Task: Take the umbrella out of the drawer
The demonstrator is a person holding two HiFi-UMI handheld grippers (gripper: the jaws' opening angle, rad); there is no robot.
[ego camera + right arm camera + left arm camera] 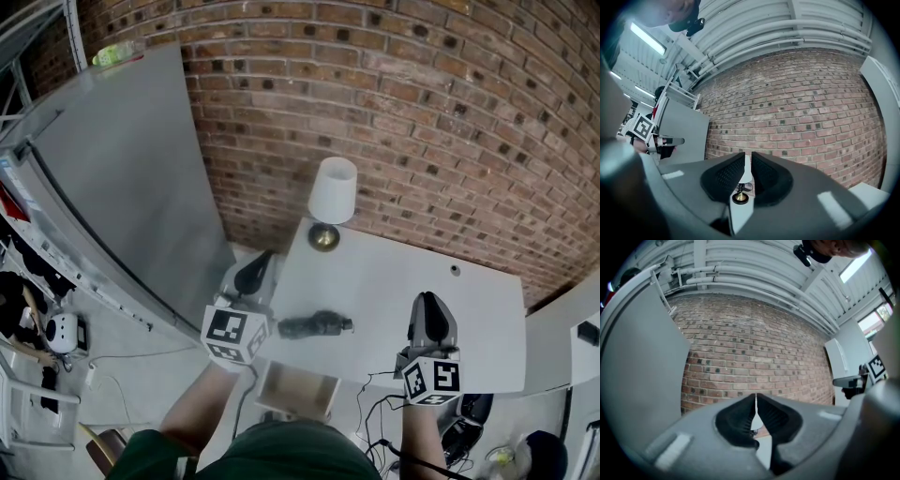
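Note:
A dark folded umbrella (pixel 314 325) lies on the white table (pixel 403 281), near its front left edge. Below that edge a small drawer (pixel 298 392) stands pulled out, and its inside looks bare. My left gripper (pixel 261 261) (pixel 756 397) hangs just left of the umbrella without touching it, jaws together at the tips and holding nothing. My right gripper (pixel 427 300) (pixel 746 157) hovers over the table to the umbrella's right. Only a thin slit shows between its jaws, and they hold nothing. Both grippers point level at the brick wall.
A lamp with a white shade (pixel 333 190) and brass foot (pixel 739 197) stands at the table's back left. A tall grey cabinet (pixel 122 178) rises at the left. Behind the table is a brick wall (pixel 422 112). Cables (pixel 380 403) hang under the table front.

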